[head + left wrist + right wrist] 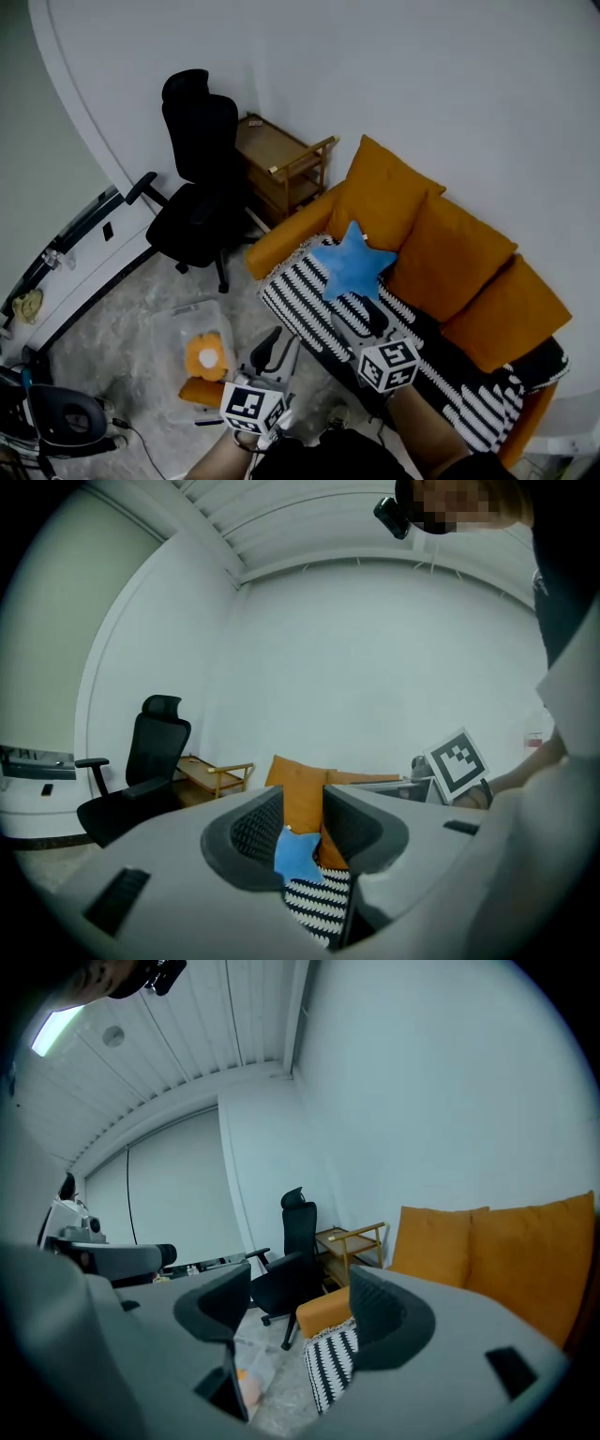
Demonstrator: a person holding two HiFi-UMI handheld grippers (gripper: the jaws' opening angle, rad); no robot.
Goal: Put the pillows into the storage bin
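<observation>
Left claw [302,819]: jaws partly open, nothing between them. We see the blue star pillow [354,262] only through the gap, well beyond the tips.

Right claw [298,1312]: jaws wide apart and empty, aimed level toward the black office chair [197,187].

The star pillow lies on the striped throw [300,305] over the orange sofa [441,253], leaning against a back cushion. In the head view the right claw sits just beside it.

The clear storage bin [183,323] stands on the floor near the sofa's end, with an orange flower pillow [207,356] inside.
</observation>
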